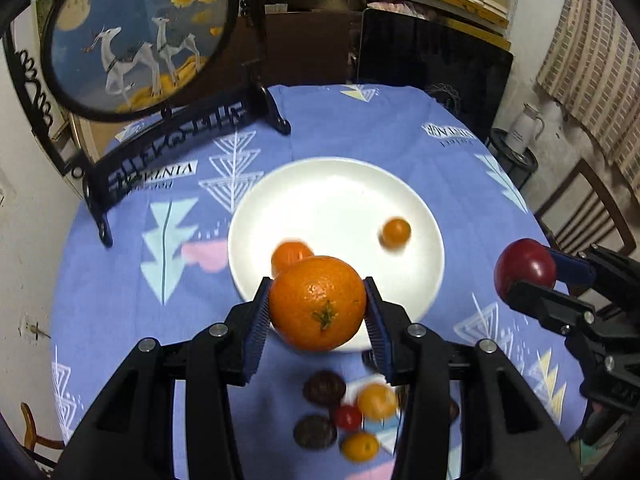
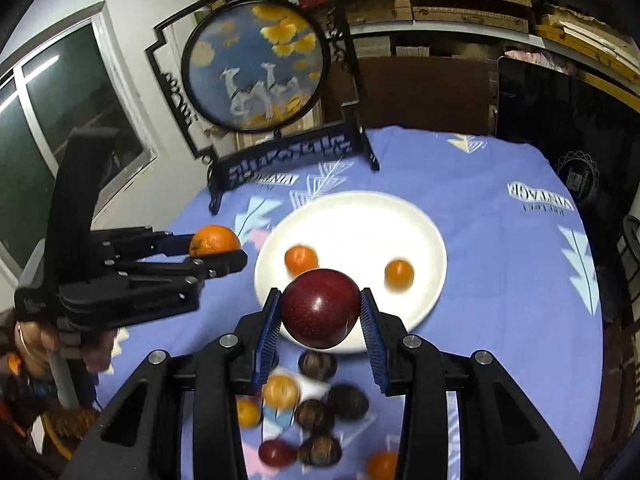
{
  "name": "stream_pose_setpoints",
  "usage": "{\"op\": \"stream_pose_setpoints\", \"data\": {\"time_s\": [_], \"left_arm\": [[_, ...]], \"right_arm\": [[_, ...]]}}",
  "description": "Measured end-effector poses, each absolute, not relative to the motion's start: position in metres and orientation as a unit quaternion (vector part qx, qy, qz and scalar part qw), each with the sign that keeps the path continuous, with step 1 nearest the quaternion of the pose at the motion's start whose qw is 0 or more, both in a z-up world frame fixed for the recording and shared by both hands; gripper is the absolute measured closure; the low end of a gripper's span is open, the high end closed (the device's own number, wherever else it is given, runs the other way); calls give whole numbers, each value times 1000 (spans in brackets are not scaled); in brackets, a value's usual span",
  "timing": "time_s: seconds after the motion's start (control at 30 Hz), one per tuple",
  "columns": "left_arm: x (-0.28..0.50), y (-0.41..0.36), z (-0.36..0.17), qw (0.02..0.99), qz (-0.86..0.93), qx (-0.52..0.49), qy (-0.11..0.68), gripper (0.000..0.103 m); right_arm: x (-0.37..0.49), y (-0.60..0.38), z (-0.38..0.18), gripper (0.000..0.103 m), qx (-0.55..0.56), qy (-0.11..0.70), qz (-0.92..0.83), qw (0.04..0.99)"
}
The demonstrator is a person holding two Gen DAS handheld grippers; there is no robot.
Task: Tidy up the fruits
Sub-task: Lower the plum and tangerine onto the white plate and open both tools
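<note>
Item: large orange (image 1: 318, 303), stem facing the camera, clamped between the pads of the left gripper (image 1: 318, 312), carried above the near rim of the white plate (image 1: 336, 184).
Item: dark red plum (image 2: 320, 309), clenched in the right gripper (image 2: 320, 320), likewise poised over the plate's near edge.
On the plate: two small oranges (image 1: 396, 233), apart from each other.
Below the grippers, on the blue patterned cloth of the bench (image 1: 460, 184): a loose cluster of small oranges, dark brown wrinkled fruits (image 2: 347, 401) and a small red fruit (image 1: 348, 417), not yet sorted.
Beyond: round embroidered deer screen (image 1: 136, 32) on a black stand.
Risk, judged: both fruits are round and smooth; released at the rim they could roll off, knock the plated oranges, or the two grippers could collide on converging.
</note>
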State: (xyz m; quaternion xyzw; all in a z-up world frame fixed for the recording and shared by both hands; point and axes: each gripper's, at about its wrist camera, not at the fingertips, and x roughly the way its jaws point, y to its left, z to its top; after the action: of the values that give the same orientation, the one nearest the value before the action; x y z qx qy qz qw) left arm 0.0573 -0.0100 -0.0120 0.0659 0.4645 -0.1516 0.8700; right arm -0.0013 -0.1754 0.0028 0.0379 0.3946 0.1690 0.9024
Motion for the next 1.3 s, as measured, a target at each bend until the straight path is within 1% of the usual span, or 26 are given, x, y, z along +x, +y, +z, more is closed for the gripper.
{"op": "stream_pose_setpoints", "data": {"time_s": [0.2,0.43,0.73,1.03,1.1,1.13,1.17,1.2,1.27,1.3], "left_arm": [[91,-15,-37,859,-133,63,490,60],[119,-27,-63,851,-121,85,505,60],[153,-30,-83,845,-109,95,515,59],[164,-32,-99,839,-110,112,521,59],[165,-34,-99,839,-108,119,520,55],[166,-34,-98,841,-104,121,516,48],[166,-34,-97,843,-102,121,513,43],[166,-33,-96,846,-100,120,510,42],[167,-32,-94,848,-98,118,508,39],[167,-30,-92,849,-96,117,507,39]], "right_arm": [[39,-179,-14,63,51,409,161,897],[73,-176,-40,63,53,432,159,886],[113,-174,-62,63,48,451,154,878],[135,-171,-81,63,50,469,150,869],[139,-170,-84,62,51,476,155,864],[140,-169,-85,61,50,478,154,864],[141,-168,-85,61,48,475,152,865],[141,-168,-84,59,48,473,154,866],[140,-169,-80,48,50,464,152,871],[139,-169,-77,47,48,459,149,874]]}}
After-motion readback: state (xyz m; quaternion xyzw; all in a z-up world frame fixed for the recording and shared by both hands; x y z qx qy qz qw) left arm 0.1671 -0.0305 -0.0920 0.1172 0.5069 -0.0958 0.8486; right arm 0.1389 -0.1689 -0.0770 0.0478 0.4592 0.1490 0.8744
